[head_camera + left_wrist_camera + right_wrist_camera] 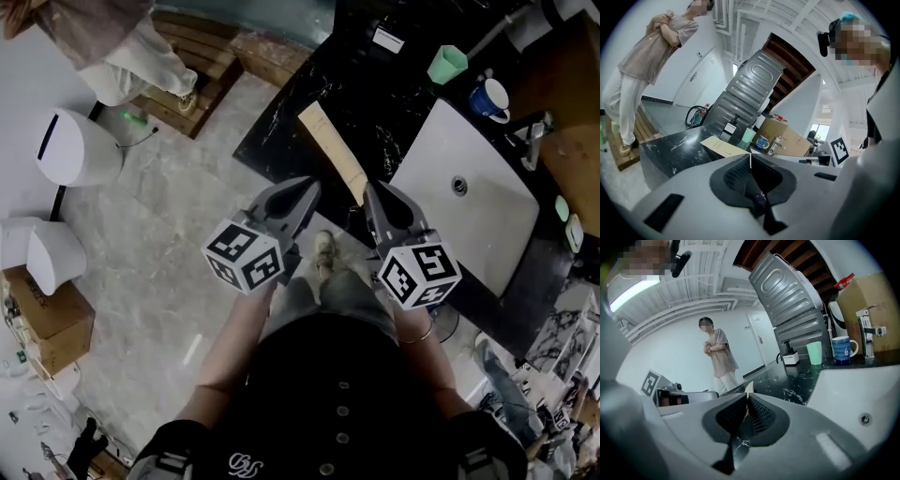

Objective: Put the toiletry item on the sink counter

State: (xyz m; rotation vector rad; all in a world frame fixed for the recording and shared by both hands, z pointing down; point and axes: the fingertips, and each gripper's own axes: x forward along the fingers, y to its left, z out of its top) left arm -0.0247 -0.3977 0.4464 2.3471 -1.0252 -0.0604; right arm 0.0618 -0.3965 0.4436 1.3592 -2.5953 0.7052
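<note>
Both forearms stretched forward side by side, left gripper [312, 186] roughly level, jaws together, right gripper [371, 190] tipped slightly down, jaws pinching near end of beige box [330, 150]

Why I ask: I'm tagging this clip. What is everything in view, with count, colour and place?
packet: one, tan, flat, reaching over the counter's front edge
counter: one, black marbled, ahead of the person
sink: one, white, set in the counter at the right
cup: one, green, at the back of the counter
mug: one, blue and white, behind the sink
tap: one, metal, at the sink's far side
pump bottle: one, black on a white base, beside the cup
cardboard box: one, brown, on the floor at the left
bystander: one, beige top, beyond the counter
left gripper: grey, jaws together, empty
right gripper: grey, shut on the packet's near end
</note>
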